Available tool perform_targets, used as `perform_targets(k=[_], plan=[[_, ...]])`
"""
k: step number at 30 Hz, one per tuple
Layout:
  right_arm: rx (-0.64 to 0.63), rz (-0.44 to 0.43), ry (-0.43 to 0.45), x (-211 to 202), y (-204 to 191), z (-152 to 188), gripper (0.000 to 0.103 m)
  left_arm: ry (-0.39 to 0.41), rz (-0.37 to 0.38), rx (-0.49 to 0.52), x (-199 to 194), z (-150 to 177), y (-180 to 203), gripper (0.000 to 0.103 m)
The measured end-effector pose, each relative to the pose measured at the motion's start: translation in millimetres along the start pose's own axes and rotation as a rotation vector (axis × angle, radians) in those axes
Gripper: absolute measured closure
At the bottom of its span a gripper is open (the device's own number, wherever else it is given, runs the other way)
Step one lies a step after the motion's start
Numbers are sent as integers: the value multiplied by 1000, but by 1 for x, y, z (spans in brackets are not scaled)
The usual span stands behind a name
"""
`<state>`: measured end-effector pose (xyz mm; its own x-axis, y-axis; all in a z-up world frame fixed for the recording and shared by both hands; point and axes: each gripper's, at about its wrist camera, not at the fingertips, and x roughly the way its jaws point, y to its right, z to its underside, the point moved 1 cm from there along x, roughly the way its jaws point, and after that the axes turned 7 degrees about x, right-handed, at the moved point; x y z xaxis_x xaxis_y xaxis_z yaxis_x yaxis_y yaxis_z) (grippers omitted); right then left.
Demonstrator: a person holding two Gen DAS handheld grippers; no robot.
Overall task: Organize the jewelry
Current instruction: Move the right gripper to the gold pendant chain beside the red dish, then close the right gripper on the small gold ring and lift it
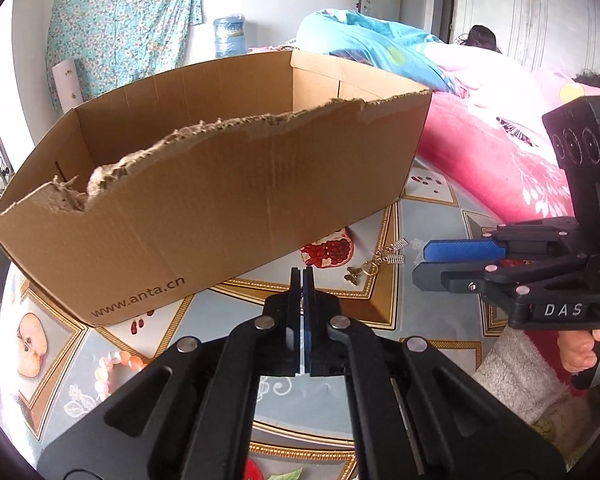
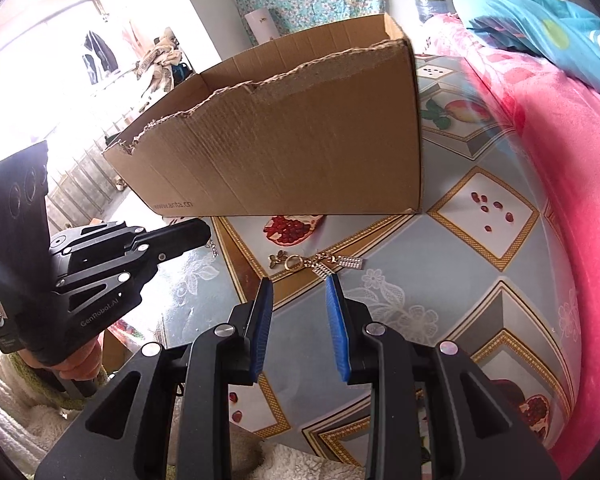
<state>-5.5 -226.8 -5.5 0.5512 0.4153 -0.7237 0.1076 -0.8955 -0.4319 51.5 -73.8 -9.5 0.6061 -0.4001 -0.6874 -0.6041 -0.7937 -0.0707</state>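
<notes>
Left claw [image 1: 302,276]: tilted downward over the tabletop [image 1: 236,304], its two blue pads pressed together; a short length of fine chain [image 2: 213,249] hangs at its tip in the right wrist view, though whether the pads pinch it cannot be told. Right claw [image 2: 300,286]: likewise tilted down, jaws apart and empty, tips just short of the jewelry. One gold jewelry cluster [image 2: 316,262] lies on the patterned cloth between the two claws, with a butterfly charm, a ring and two ribbed plates. One pink beaded bracelet [image 1: 110,368] lies apart at the left. One cardboard box [image 1: 204,184], near rim torn, stands close behind the cluster. Open cloth remains right of the box up to the pink bed edge [image 2: 560,208].
</notes>
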Motion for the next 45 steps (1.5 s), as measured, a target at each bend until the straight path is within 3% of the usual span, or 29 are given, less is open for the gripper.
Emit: perform_targets(k=[4, 10, 24, 35, 37, 45], plan=[[-42, -23, -23, 10, -16, 1, 76, 11, -2, -17, -7, 2, -4, 103], [-106, 26, -59, 25, -27, 2, 76, 7, 13, -32, -7, 7, -5, 103], [-147, 107, -27, 35, -28, -14, 76, -5, 51, -59, 2, 11, -8, 103], [-238, 144, -24, 37, -34, -15, 83, -12, 56, -74, 6, 13, -12, 103], [-253, 147, -24, 37, -34, -15, 92, -14, 56, -77, 7, 14, -13, 103], [-233, 137, -12, 34, -29, -14, 92, -6, 49, -79, 3, 15, -13, 103]])
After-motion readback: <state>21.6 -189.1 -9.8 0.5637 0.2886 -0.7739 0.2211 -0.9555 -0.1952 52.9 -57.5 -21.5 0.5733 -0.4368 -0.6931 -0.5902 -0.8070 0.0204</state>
